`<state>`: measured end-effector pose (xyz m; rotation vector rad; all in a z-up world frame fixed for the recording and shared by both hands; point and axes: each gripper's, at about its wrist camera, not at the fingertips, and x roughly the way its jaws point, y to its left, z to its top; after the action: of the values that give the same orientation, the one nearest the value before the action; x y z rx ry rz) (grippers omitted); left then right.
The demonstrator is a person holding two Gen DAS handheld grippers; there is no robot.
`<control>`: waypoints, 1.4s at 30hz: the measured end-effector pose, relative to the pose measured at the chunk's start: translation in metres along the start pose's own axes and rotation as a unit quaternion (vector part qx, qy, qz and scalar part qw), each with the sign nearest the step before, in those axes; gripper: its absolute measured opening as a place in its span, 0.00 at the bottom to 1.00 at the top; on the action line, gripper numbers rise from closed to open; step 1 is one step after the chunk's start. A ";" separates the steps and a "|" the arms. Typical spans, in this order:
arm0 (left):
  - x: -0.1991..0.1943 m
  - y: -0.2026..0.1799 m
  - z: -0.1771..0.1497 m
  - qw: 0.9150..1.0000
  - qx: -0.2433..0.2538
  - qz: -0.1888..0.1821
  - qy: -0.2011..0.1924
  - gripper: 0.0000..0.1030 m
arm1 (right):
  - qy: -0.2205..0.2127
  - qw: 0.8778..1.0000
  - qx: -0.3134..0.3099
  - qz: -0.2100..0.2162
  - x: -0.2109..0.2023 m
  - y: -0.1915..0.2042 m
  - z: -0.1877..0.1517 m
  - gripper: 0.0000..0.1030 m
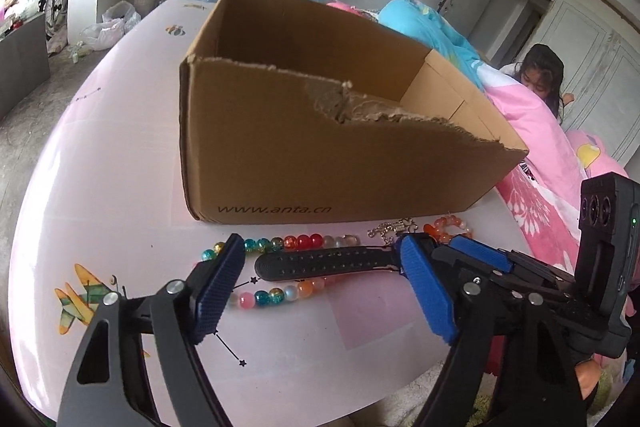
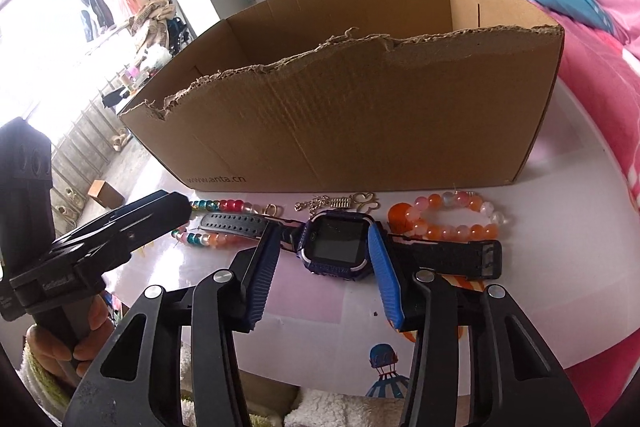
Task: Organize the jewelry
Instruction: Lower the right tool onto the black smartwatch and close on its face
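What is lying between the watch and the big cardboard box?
In the right wrist view, a small silver chain with charms lies on the table between the watch and the cardboard box. The right gripper straddles the watch face.

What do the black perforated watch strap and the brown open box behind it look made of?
Black perforated watch strap: probably matte rubber or silicone, judging by its dull, flexible-looking surface and moulded holes. Brown open box: corrugated cardboard, with a torn fibrous rim and visible ribbing.

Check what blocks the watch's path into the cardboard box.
The box's torn front wall rises directly behind the watch, which sits between the right gripper's fingers; the keychain lies between them. Lifting over the wall clears both.
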<state>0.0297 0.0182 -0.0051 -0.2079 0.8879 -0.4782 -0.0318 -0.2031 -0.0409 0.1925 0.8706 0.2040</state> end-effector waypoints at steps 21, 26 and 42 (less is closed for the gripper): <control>0.013 -0.002 0.015 0.998 -0.043 -0.036 0.018 0.54 | -0.005 0.999 -0.052 0.007 0.008 0.023 -0.008 0.38; 0.012 -0.013 0.014 1.000 -0.014 -0.005 0.012 0.38 | -0.008 0.999 -0.045 0.016 0.005 0.017 -0.011 0.38; 0.008 -0.036 -0.008 0.992 0.085 0.091 -0.003 0.22 | -0.034 0.997 0.067 0.001 -0.052 -0.063 -0.022 0.38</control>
<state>0.0168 -0.0172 -0.0021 0.0288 0.8463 -0.3800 -0.0745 -0.2754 -0.0323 0.3242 0.8178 0.1395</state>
